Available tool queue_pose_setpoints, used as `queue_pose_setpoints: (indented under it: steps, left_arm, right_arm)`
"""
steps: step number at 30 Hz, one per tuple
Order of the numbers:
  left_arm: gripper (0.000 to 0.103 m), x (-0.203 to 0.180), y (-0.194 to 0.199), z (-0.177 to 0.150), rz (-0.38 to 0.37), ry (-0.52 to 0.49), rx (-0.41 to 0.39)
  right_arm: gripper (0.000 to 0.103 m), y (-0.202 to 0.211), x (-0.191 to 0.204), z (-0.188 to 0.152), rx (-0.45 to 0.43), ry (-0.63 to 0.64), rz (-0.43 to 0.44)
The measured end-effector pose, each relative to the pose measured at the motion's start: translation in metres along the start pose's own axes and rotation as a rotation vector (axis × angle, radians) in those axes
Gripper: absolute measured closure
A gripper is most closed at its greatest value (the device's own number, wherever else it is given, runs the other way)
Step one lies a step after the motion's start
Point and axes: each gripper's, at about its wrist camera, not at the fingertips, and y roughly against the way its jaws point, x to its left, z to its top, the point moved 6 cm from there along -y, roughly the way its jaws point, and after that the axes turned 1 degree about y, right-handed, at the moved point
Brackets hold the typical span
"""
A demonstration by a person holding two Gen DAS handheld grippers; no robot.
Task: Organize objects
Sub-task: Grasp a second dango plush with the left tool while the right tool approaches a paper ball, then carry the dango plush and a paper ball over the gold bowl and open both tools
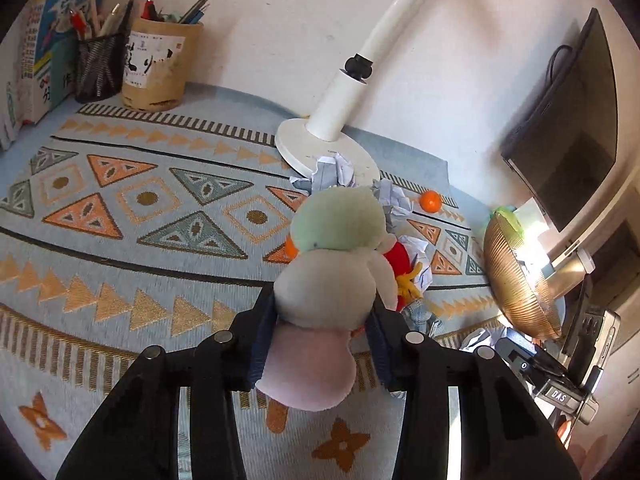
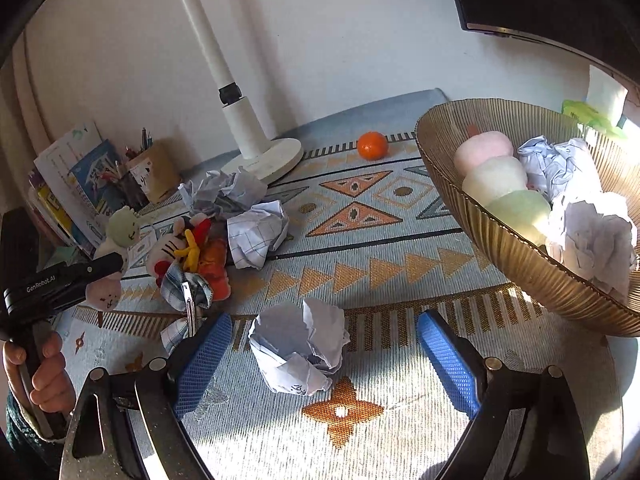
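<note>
My left gripper point(image 1: 320, 316) is shut on a plush dango skewer toy point(image 1: 332, 276), green, white and pink, held above the patterned cloth; it also shows in the right wrist view point(image 2: 116, 248). My right gripper point(image 2: 324, 344) is open, its blue pads either side of a crumpled paper ball point(image 2: 300, 348) on the cloth. A gold ribbed bowl point(image 2: 516, 252) at right holds another dango plush point(image 2: 500, 184) and paper balls point(image 2: 592, 232). More paper balls point(image 2: 256, 232) and small plush toys point(image 2: 192, 252) lie in a pile at left. An orange point(image 2: 373, 145) sits near the back.
A white desk lamp point(image 2: 260, 152) stands at the back. Pen holders point(image 1: 160, 64) and books point(image 1: 48, 40) are in the far left corner. A dark monitor point(image 1: 568, 128) hangs at right. The gold bowl point(image 1: 516, 280) stands at the table's right side.
</note>
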Motion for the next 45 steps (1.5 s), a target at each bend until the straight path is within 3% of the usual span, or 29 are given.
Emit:
queue_pose_setpoints:
  steps: [4, 5, 7, 10, 11, 16, 20, 26, 28, 30, 31, 32, 38, 42, 45]
  left_arm:
    - [0.064, 0.015, 0.015, -0.018, 0.274, -0.122, 0.043]
    - [0.063, 0.016, 0.014, -0.025, 0.314, -0.161, 0.055]
    - [0.055, 0.016, 0.012, -0.039, 0.301, -0.204, 0.075]
    - [0.019, 0.022, 0.013, -0.047, 0.271, -0.167, 0.053]
    - [0.019, 0.024, 0.014, -0.047, 0.257, -0.154, 0.04]
    - [0.019, 0.025, 0.003, -0.052, 0.24, -0.127, 0.051]
    - [0.019, 0.017, -0.006, -0.057, 0.18, -0.129, 0.066]
    - [0.02, 0.005, -0.017, -0.066, 0.202, -0.2, 0.068]
    - [0.028, 0.005, -0.018, -0.066, 0.204, -0.199, 0.07]
    - [0.038, 0.006, -0.018, -0.066, 0.222, -0.2, 0.064]
    - [0.053, 0.007, -0.017, -0.065, 0.219, -0.2, 0.06]
    - [0.059, 0.006, -0.016, -0.066, 0.216, -0.203, 0.058]
    - [0.06, -0.013, -0.003, -0.067, 0.187, -0.208, 0.02]
    - [0.06, -0.053, 0.003, -0.06, 0.161, -0.286, 0.005]
    - [0.06, -0.097, 0.002, -0.043, 0.098, -0.35, -0.01]
  right_arm:
    - [0.009, 0.0, 0.004, 0.0, -0.004, 0.026, -0.018]
    - [0.009, 0.0, 0.004, 0.0, -0.004, 0.03, -0.02]
    - [0.009, 0.0, 0.004, 0.0, -0.003, 0.031, -0.016]
    - [0.009, 0.004, 0.004, -0.001, -0.008, 0.022, 0.023]
    - [0.009, 0.005, 0.003, -0.001, 0.0, 0.017, 0.044]
    - [0.009, 0.001, 0.007, -0.011, 0.079, 0.007, 0.111]
    - [0.009, -0.006, 0.01, -0.014, 0.106, 0.023, 0.094]
    - [0.01, -0.018, 0.012, -0.011, 0.128, 0.033, 0.062]
    - [0.025, -0.02, 0.015, -0.011, 0.128, 0.052, 0.061]
    - [0.048, -0.026, 0.017, -0.013, 0.145, 0.075, 0.036]
    - [0.052, -0.027, 0.019, -0.015, 0.148, 0.093, 0.018]
    - [0.054, -0.024, 0.023, -0.015, 0.135, 0.122, 0.006]
    - [0.057, 0.0, 0.046, -0.021, 0.034, 0.268, -0.021]
    - [0.057, 0.022, 0.04, -0.023, 0.015, 0.231, 0.031]
    - [0.057, 0.057, 0.012, 0.002, -0.074, 0.195, -0.06]
